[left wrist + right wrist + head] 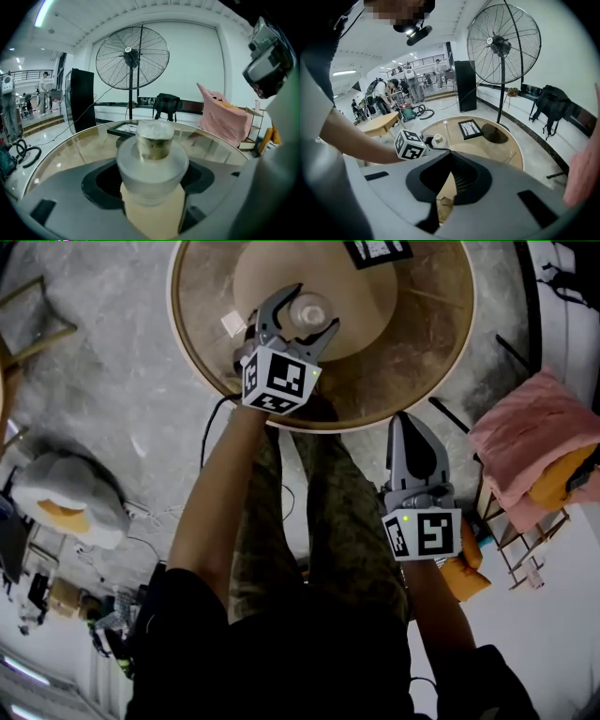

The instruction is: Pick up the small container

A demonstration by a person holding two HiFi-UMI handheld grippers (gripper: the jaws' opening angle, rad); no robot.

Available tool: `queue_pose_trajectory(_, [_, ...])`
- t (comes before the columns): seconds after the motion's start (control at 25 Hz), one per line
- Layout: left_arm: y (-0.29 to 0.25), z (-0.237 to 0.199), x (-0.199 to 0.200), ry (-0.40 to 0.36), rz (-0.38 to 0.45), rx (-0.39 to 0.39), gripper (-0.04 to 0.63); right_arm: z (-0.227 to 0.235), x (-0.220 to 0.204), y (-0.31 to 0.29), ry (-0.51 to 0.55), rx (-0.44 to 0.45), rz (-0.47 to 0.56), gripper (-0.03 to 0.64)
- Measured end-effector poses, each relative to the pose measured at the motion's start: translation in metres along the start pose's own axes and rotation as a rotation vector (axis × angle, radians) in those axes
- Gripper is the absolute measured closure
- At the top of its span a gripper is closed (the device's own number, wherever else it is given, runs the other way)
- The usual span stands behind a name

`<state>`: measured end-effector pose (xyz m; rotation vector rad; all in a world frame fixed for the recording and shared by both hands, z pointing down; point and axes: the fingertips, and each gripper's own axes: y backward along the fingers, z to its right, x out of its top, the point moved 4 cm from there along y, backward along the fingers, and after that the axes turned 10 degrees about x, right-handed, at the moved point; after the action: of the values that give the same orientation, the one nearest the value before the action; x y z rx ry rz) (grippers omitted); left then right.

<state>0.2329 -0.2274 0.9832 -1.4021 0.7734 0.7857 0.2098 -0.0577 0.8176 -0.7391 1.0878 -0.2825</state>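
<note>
Round table (441,352), glass-topped, tan base showing through. Off its near rim, just beside the edge: right gripper (408,420), jaws together, nothing between. Over the table's near part: left gripper (315,306), jaws spread wide. Upright on the table between those jaws, dark gaps either side: small container (152,164), frosted, lidded.

The small container (309,311) was frosted white, the tabletop (422,362) tan. The left gripper (317,306) and right gripper (405,420) were grey, marked in black-and-white squares. The cloth (530,437) was pink.
</note>
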Motion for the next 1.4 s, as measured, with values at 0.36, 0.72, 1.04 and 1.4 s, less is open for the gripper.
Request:
queue_pose_trajectory(0.36, [0.005, -0.008, 0.006, 0.104, 0.018, 0.004, 0.247, -0.003, -0.005, 0.000, -0.023, 0.001, -0.003, 0.601])
queue_pose_trajectory(0.72, [0.044, -0.028, 0.055, 0.120, 0.061, 0.017, 0.247, -0.007, 0.014, 0.010, -0.060, -0.036, 0.067, 0.601])
queue_pose_trajectory(1.04, [0.118, -0.044, 0.133, 0.177, 0.089, 0.007, 0.247, -0.033, 0.060, 0.047, -0.128, -0.110, 0.168, 0.601])
queue_pose_trajectory(1.4, [0.260, -0.047, 0.243, 0.172, 0.078, -0.023, 0.247, -0.100, 0.146, 0.147, -0.094, -0.145, 0.262, 0.601])
